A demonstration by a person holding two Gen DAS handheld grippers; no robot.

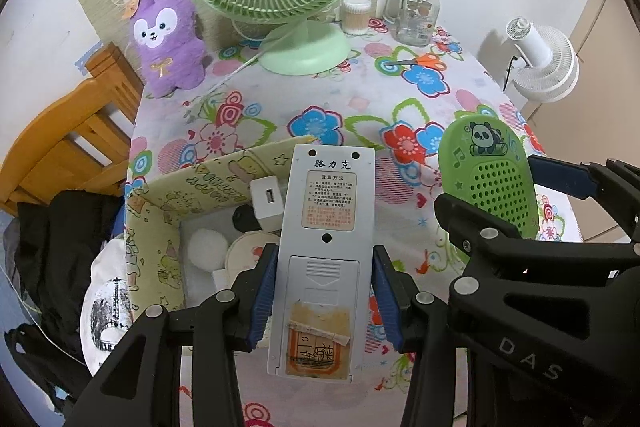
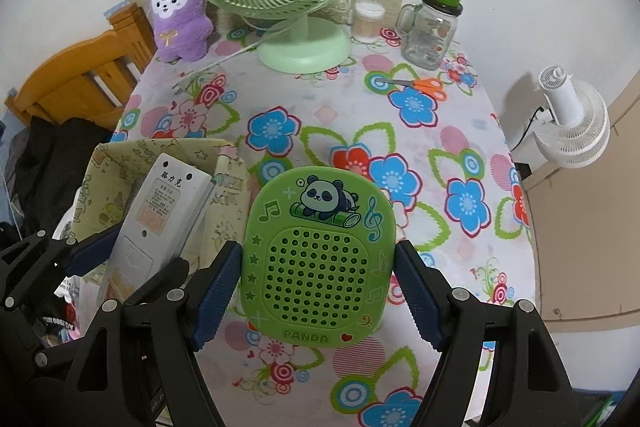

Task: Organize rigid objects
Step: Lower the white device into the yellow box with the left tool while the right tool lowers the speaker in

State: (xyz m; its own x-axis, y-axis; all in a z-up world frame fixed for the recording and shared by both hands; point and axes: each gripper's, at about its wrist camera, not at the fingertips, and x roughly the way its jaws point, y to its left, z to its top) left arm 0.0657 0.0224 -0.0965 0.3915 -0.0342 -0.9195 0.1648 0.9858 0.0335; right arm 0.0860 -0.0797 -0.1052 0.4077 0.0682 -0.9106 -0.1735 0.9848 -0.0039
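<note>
Left tool (image 1: 325,291): matte black plastic frame of angular, branching arms. Two fingers (image 1: 262,297) faced with dark blue ribbed pads running along their inner sides. Round silver screw heads set at the arm joints, one behind each pad and one further out on each side.

Right tool (image 2: 318,293): same make. Matte black angular arms, triangular cut-outs in the outer struts, silver round screw heads at the joints. Two fingers (image 2: 214,297) carry dark blue pads with a fine ribbed texture. Seen from the left wrist view, its black body bears pale grey letters "DAS" along the lower arm, with a small red glint nearby.
</note>
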